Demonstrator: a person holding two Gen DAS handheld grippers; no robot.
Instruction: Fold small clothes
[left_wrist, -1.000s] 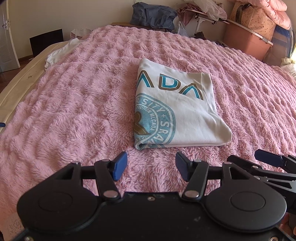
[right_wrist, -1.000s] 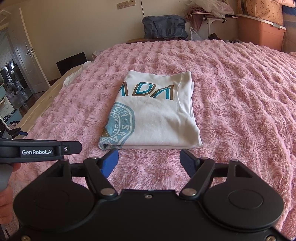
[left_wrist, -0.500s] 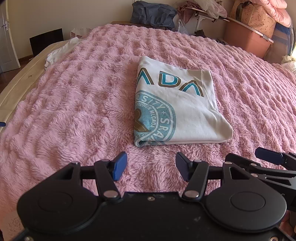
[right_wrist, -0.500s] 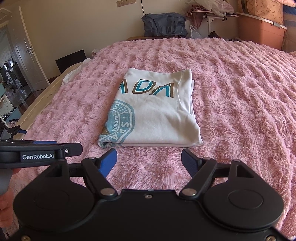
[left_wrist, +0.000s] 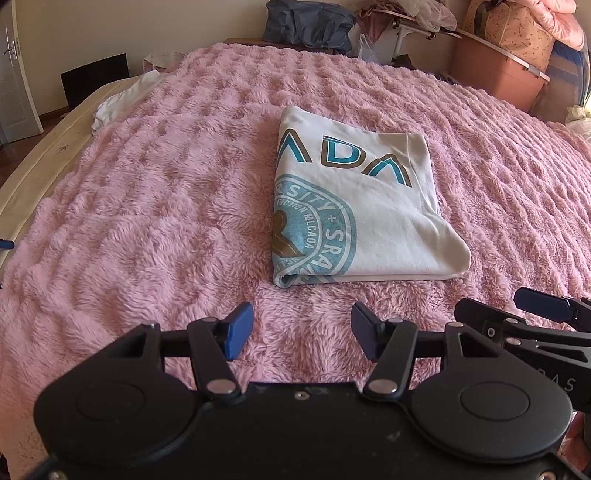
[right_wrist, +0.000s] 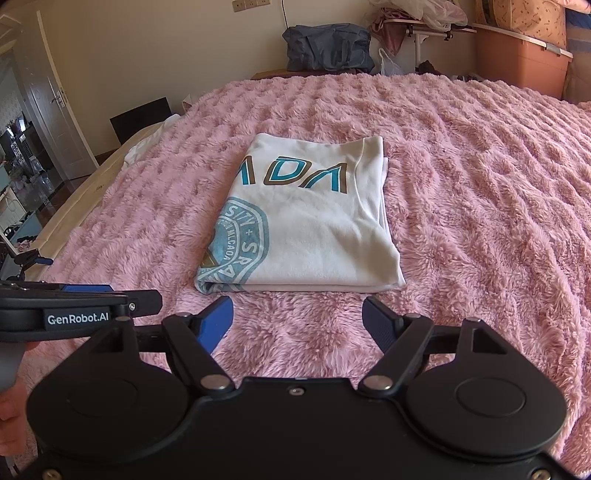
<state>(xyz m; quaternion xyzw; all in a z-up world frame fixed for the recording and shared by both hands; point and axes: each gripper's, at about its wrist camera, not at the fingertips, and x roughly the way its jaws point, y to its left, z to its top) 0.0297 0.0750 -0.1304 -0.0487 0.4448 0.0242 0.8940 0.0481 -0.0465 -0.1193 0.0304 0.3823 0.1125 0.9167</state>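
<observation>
Left hand-held gripper (left_wrist: 301, 330): jaws apart, nothing between the blue pads, only pink fur under them. It sits low over the bed, just short of the near edge of the shirt, not touching it. Right hand-held gripper (right_wrist: 297, 323): same story, jaws spread wide, gap empty, fingertips just shy of the shirt's near fold. The two units sit side by side; each shows in the other's view at the frame edge, the left one with its GenRobot.AI label visible from the right camera.

Folded T-shirt (left_wrist: 354, 206): cream white, lying flat on the pink fluffy bedspread (left_wrist: 147, 221) near mid-bed. Folded to a compact rectangle, several layers stacked, rolled fold at the near left corner. Top face shows teal and brown letters "ADA" along the far side and part of a round teal seal print on the left. From the right camera the shirt (right_wrist: 306, 218) looks squared up, layer edges visible down its right side.

Background: another white garment (left_wrist: 125, 99) rumpled at the bed's far left edge, dark blue bag (right_wrist: 327, 46) by the wall, orange-brown storage box (left_wrist: 498, 74) at far right, door (right_wrist: 55, 99) at left.
</observation>
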